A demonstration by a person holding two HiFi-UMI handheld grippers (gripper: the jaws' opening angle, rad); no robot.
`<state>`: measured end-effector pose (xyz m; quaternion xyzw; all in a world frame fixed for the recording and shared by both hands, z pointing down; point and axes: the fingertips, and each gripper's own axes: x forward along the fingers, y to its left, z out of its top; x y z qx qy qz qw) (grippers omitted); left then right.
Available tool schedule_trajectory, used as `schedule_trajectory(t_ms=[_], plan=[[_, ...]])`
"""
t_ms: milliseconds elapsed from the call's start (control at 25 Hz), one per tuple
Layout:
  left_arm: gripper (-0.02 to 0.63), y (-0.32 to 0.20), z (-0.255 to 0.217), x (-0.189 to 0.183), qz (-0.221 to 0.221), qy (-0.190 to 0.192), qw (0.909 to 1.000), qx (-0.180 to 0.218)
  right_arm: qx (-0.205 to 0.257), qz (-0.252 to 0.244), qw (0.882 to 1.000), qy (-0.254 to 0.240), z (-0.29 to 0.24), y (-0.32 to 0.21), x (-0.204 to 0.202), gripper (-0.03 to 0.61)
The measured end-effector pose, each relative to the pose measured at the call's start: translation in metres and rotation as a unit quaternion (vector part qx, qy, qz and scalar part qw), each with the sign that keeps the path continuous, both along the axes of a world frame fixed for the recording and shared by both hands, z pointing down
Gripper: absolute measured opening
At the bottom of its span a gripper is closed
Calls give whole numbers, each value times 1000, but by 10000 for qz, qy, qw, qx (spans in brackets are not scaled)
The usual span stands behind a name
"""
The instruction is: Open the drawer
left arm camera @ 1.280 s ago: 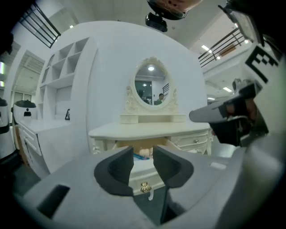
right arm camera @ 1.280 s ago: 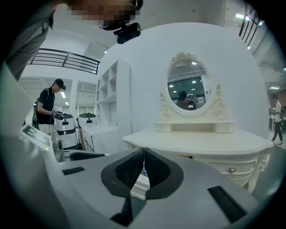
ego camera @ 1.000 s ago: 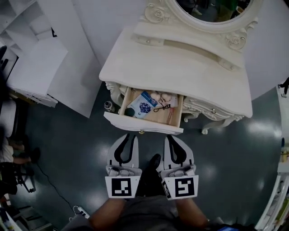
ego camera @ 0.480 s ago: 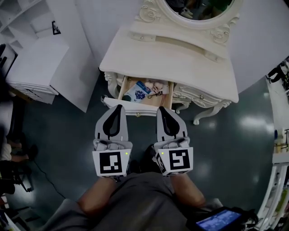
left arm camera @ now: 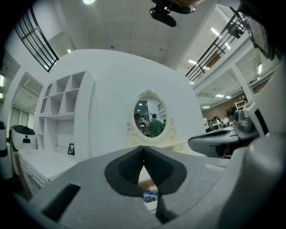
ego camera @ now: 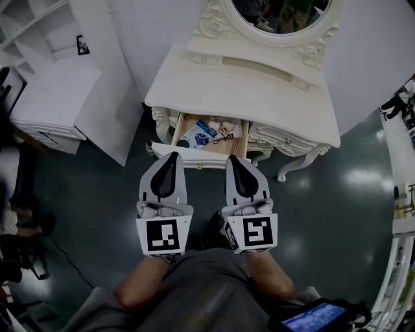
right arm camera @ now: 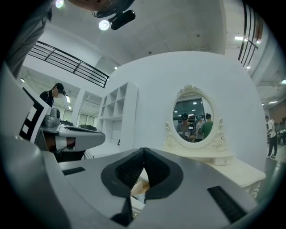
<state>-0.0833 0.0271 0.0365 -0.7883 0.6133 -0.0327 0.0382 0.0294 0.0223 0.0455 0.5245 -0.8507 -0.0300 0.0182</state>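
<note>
Left claw (ego camera: pixel 170 155): lower middle of the head view, left of centre. Its jaws are pressed together at the tips with nothing between them, as its own view (left arm camera: pixel 143 146) shows plainly.
Right claw (ego camera: pixel 233 159): just beside the left one, to its right. Its jaws are likewise closed tip to tip and empty (right arm camera: pixel 143 150).
Drawer (ego camera: pixel 201 159): pulled out of the bench front, in the middle of the head view. Its white front panel runs between the two claw tips; whether either tip touches it cannot be told.
Drawer contents: a blue-and-white packet (ego camera: pixel 198 136) at the left and a small black tool (ego camera: pixel 224 137) right of it, lying on the wooden bottom.
Bench (ego camera: pixel 246 91): cream top and carved legs, filling the upper middle of the frame.
Mirror (ego camera: pixel 279 13): oval with an ornate frame, at the top edge of the head view; both claw views face it (left arm camera: pixel 151 118) (right arm camera: pixel 193 117).
Shelf unit (ego camera: pixel 32 26): white, upper left.
Floor (ego camera: pixel 97 194): dark and glossy.
Forearms (ego camera: pixel 139 292): at the bottom edge, behind the marker cubes.
</note>
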Motion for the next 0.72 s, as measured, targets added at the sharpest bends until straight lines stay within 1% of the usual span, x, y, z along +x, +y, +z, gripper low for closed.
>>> schedule_trajectory(t_ms=[720], plan=[[15,-3,0,5,31,-24,10000,11,25,54,10000,59,-1,0,8,14]])
